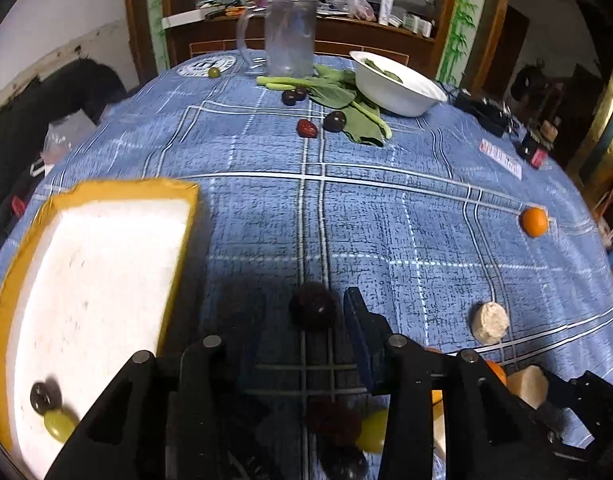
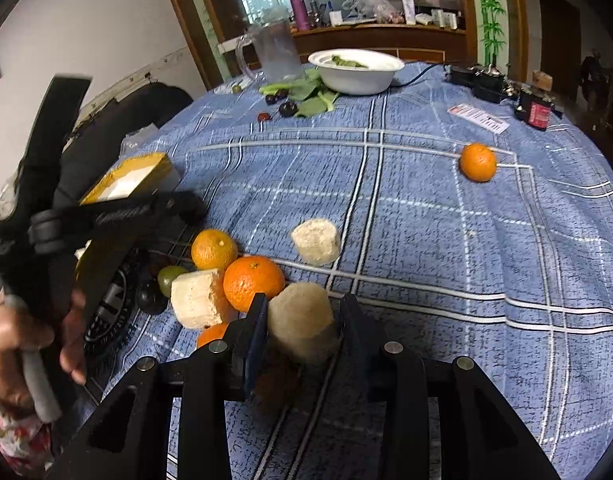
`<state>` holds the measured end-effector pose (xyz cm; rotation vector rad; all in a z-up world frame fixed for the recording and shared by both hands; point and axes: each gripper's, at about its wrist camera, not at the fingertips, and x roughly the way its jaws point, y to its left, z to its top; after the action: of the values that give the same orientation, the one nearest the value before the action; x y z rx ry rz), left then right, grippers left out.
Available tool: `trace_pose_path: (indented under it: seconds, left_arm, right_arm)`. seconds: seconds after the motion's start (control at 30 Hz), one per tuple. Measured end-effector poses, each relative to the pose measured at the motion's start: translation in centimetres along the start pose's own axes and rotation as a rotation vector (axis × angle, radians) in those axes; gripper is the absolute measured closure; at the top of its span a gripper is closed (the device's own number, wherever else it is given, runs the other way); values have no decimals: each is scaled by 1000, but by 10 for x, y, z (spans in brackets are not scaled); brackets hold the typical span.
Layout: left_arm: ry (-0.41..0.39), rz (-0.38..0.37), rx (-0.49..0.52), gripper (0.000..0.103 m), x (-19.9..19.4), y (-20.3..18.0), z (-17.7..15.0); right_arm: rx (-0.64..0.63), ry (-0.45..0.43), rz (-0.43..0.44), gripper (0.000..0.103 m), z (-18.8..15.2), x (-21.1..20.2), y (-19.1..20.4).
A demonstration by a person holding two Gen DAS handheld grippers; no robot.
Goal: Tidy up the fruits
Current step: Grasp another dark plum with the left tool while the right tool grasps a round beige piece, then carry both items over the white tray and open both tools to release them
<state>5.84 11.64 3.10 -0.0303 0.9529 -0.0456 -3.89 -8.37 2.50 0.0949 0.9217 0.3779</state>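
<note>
Little of the sorting looks done. The shallow white foam tray with yellow taped walls (image 1: 94, 264) holds only one dark round fruit (image 1: 45, 397) and one green grape (image 1: 59, 424), touching each other in its near corner. Everything else lies loose on the round desk covered in blue checked cloth (image 1: 386, 232).

The left claw (image 1: 306, 320) is closed on a dark purple-brown round fruit (image 1: 312, 306), held just beside the tray's right wall, so a drop into the tray seems to be the step in hand. The right claw (image 2: 302, 316) grips a pale beige cut cylinder of peeled stalk (image 2: 302, 320), its pads pressed against both sides, low over the cloth.

Still to gather: a cluster near the right claw made up of two bright oranges (image 2: 253, 282), another pale cut cylinder (image 2: 196, 298) and a green grape (image 2: 169, 278); a further beige piece (image 2: 316, 240) apart from them; a lone orange (image 2: 478, 162) close to the desk's right edge; and dark and red small fruits (image 1: 307, 128) far across, beside green leafy stalks (image 1: 346, 100) and a white bowl (image 1: 398, 84).

The middle of the desk is open cloth, giving both claws free passage. The tray sits near the left edge, and the lone orange near the right edge could roll off if nudged. A clear plastic jug (image 1: 288, 36) stands at the far rim.
</note>
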Motion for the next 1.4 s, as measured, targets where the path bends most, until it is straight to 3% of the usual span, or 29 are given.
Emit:
trace_pose_path:
  seconds: [0.07,0.1,0.27,0.37,0.57,0.63,0.73,0.97,1.03,1.2,1.4]
  left_arm:
    - [42,-19,9,73,10,-3,-5]
    - [24,4,16,78,11,-4,-7]
    - [19,-50,-71,78,0,10,-13]
    - [-16,-71,-89,78,-17,13,-17]
    - [-92,-209,-196,78,-64,41,-37]
    - [-112,-214,-224,78,-75,52,-43]
    - [-142,-178,-263,78,-93,76,-58]
    - [-218,41,-327,78,-128,138,-93]
    - [-229,97,-342,78,-130,152,-101]
    - [-215,154,-363,78,-128,174,-118]
    - [-201,167,-378,78,-125,196,-129]
  right_arm:
    - [1,3,10,63,0,0,0]
    - [-1,3,11,63,0,1,1]
    - [7,-7,9,68,0,-2,-1]
    - [21,-36,6,68,1,-9,-5]
    - [60,-77,61,68,4,-19,-12]
    - [61,-88,70,68,4,-20,-12]
    - [48,-96,59,68,2,-21,-7]
    - [33,-97,96,68,4,-33,24]
    - [7,-94,140,68,7,-37,47]
    - [-120,-50,233,67,15,-32,125]
    - [-294,3,266,67,11,-6,213]
